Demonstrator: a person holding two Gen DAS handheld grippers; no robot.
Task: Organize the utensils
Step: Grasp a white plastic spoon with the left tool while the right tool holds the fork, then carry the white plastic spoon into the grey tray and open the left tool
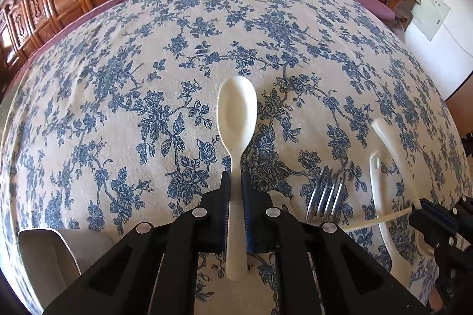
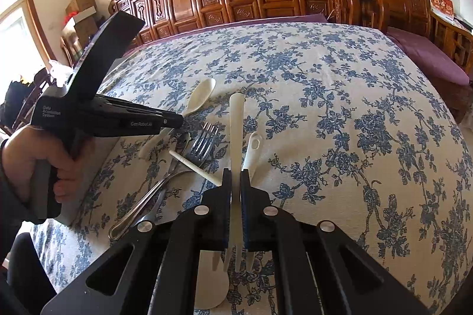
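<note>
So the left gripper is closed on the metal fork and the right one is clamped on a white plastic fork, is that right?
Not quite. The left gripper is closed on a white spoon, not the metal fork; the left wrist view shows the spoon's handle between its pads. The metal fork lies free on the floral tablecloth. The right gripper is indeed clamped on a white plastic fork.

white fork (image 2: 236, 120): mid-handle hidden between the right gripper's pads. metal fork (image 1: 325, 191): handle hidden behind the left gripper's body. tray-like container (image 1: 44, 253) cut off at lower left; kind unclear.
</note>
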